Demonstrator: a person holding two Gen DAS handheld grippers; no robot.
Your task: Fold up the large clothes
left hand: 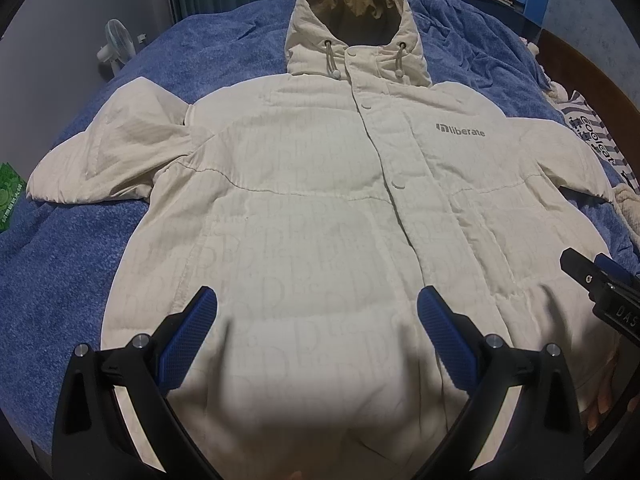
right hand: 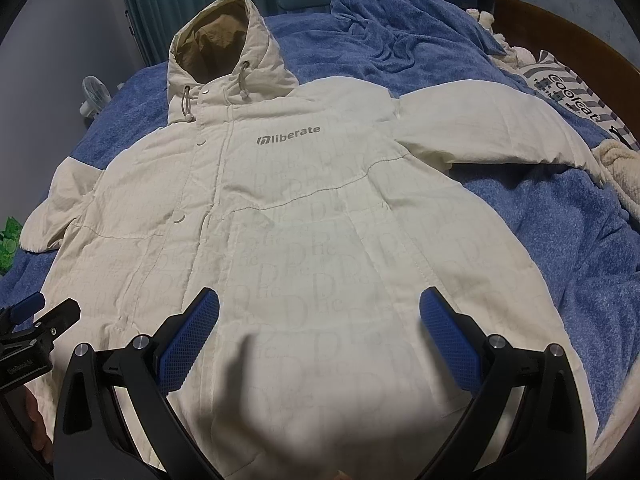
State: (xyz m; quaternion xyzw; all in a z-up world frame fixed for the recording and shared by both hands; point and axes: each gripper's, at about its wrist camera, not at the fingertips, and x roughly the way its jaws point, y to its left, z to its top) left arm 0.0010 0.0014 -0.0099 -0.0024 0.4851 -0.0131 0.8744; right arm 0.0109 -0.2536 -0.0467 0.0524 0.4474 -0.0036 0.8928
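A cream hooded jacket (left hand: 320,208) is laid flat, front up, on a blue blanket (left hand: 72,280) covering the bed, with the hood (left hand: 356,28) at the far end and both sleeves spread outward. The front placket is snapped closed; the grey "liberate" logo (right hand: 288,136) is seen on the chest. The left hand-held gripper (left hand: 316,312) is held over the lower hem area, its blue-padded fingers (left hand: 200,320) spread apart with nothing between them. The right hand-held gripper (right hand: 320,312) is likewise held over the hem, to the right, fingers apart and empty. Each gripper is glimpsed at the edge of the other's view. A small fan (left hand: 116,44) is noted beyond the bed, a striped printed cloth (right hand: 576,100) at the right edge.
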